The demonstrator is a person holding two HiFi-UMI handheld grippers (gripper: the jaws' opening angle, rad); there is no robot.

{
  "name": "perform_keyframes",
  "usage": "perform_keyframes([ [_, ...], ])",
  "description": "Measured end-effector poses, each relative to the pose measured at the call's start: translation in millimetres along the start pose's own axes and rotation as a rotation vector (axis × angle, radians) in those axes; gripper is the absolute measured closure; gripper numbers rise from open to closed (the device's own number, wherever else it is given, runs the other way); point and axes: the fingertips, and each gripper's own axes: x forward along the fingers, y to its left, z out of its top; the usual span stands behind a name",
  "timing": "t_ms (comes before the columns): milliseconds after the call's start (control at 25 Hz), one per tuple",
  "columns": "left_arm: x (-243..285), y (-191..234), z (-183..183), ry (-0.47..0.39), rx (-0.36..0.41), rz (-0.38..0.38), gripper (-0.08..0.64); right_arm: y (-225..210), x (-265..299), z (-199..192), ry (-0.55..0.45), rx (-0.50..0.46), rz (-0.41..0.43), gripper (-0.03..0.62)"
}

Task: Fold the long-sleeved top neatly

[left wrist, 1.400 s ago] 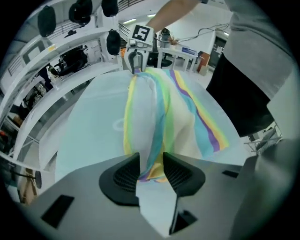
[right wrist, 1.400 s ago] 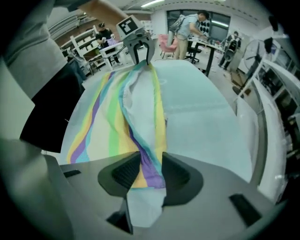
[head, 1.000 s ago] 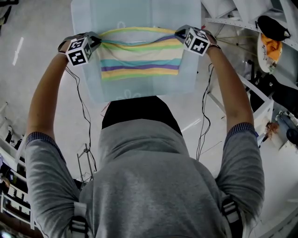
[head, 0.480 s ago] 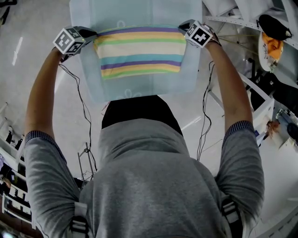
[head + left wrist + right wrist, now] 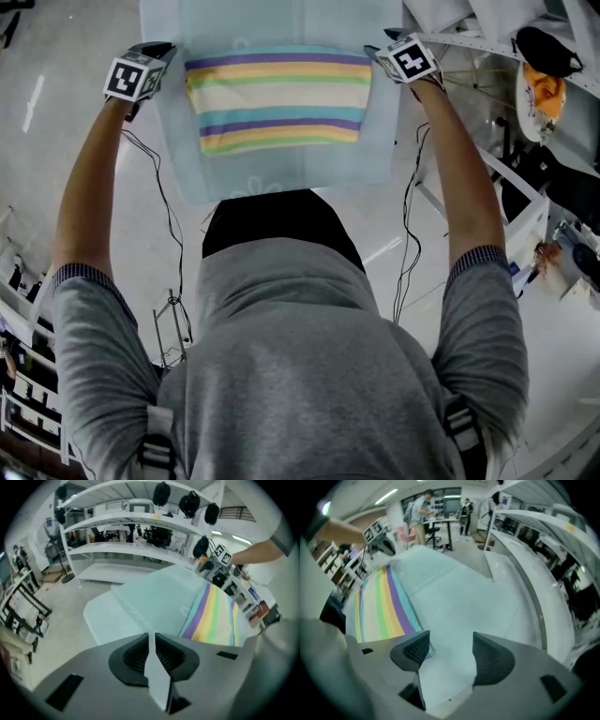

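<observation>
as striped top (image 5: 278, 98) lies folded, left gripper (image 5: 153, 637), right gripper (image 5: 450, 640) fingers just opened, empty

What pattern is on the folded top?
The top has stripes of purple, yellow, green, cream and teal, clearest in the head view.

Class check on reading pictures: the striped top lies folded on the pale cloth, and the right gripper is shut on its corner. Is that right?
No. The right gripper view shows the right gripper open: its jaws have just been opening and stand apart, gripping nothing. The striped top does lie folded on the pale cloth.
</observation>
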Motion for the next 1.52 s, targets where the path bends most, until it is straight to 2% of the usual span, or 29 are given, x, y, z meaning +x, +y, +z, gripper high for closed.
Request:
perform_keyframes([
  [120,-25,-3,11,-0.118,-0.184,0.012,0.462,-5,-37,16,-0.144,0.208,0.019,0.267],
  [240,-54,-23,16,-0.201,-0.302,0.010,0.399,9,-74,27,-0.270,0.312,0.060,0.254],
  [400,-93,-66,32,-0.300,-0.315,-0.002,0.351,32,-122,40,-0.453,0.438,0.109,0.183],
  [520,-114,-100,47,-0.368,-0.302,0.004,0.331,52,-157,45,-0.584,0.507,0.144,0.179],
  [680,-126,-160,72,-0.433,-0.247,-0.020,0.298,77,-202,46,-0.688,0.524,0.095,0.206],
  [880,-119,-235,89,-0.460,-0.246,-0.069,0.287,108,-206,17,-0.688,0.598,0.067,0.206],
  [1120,-77,-294,105,-0.394,-0.166,-0.120,0.276,131,-152,-36,-0.619,0.785,0.035,0.179],
  [1280,-43,-306,107,-0.344,-0.138,-0.125,0.276,138,-110,-60,-0.562,0.848,0.002,0.179],
  [1520,6,-313,93,-0.255,-0.165,-0.111,0.275,136,-59,-73,-0.466,0.890,-0.037,0.181],
])
